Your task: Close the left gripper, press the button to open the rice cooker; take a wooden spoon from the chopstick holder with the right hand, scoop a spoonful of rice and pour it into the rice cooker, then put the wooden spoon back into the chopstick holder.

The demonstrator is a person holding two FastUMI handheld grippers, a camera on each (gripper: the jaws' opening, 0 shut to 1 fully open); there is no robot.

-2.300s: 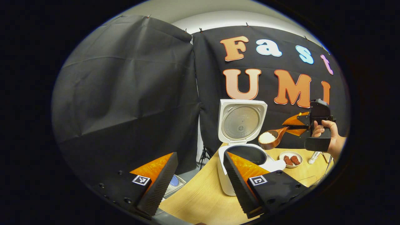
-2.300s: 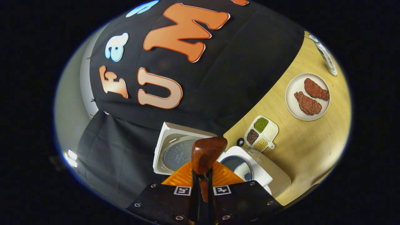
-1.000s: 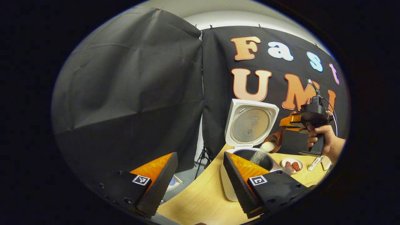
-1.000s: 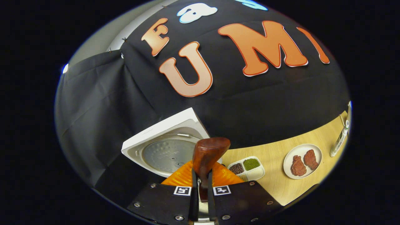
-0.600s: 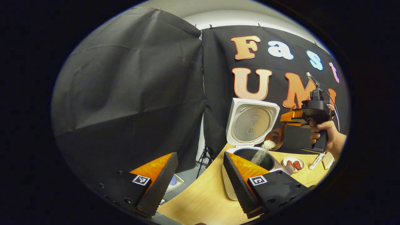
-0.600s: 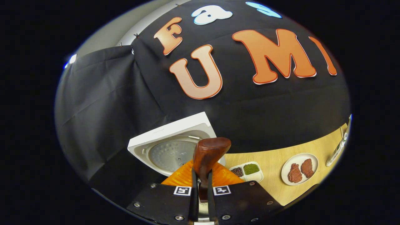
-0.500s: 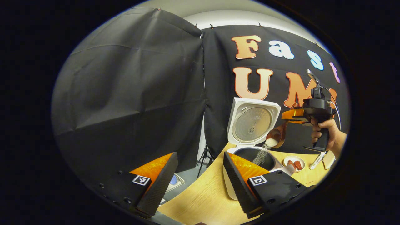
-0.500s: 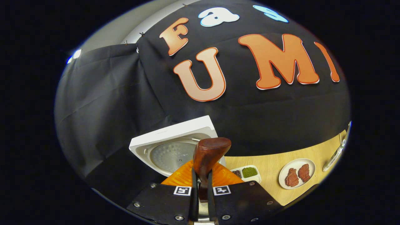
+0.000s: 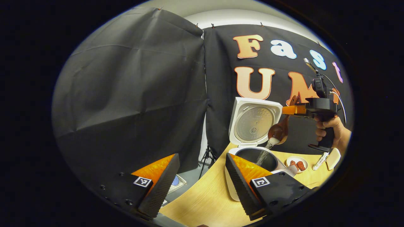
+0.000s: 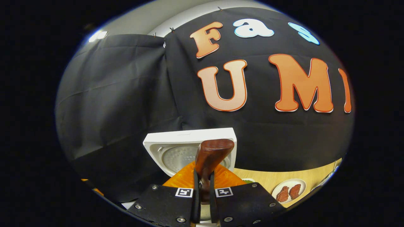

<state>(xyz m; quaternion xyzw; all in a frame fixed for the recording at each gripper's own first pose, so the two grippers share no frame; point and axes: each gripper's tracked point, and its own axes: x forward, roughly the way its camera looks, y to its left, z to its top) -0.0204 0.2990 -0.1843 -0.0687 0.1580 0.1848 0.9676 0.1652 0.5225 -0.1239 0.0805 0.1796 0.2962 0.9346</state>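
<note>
The white rice cooker [image 9: 233,189] stands on the wooden table with its lid [image 9: 255,122] raised upright. In the left gripper view a hand holds the right gripper [image 9: 292,109] above the pot, shut on the wooden spoon [image 9: 278,132]. The spoon's bowl tilts down and rice [image 9: 263,154] streams into the dark inner pot [image 9: 255,155]. My left gripper [image 9: 199,179] hangs open and apart in front of the cooker, holding nothing. In the right gripper view the right gripper [image 10: 202,186] clamps the wooden spoon's handle [image 10: 210,157], with the cooker lid [image 10: 176,149] behind it.
A plate with two pieces of red meat [image 9: 296,164] [image 10: 288,191] sits on the table right of the cooker. A slim white bottle [image 9: 318,160] and a pale block [image 9: 332,159] lie beyond it. The table edge [image 9: 192,192] drops to the floor at the left.
The right gripper has risen and tipped the spoon from level to steeply down, and the rice has been pouring into the pot. The left gripper has stayed open and almost still.
</note>
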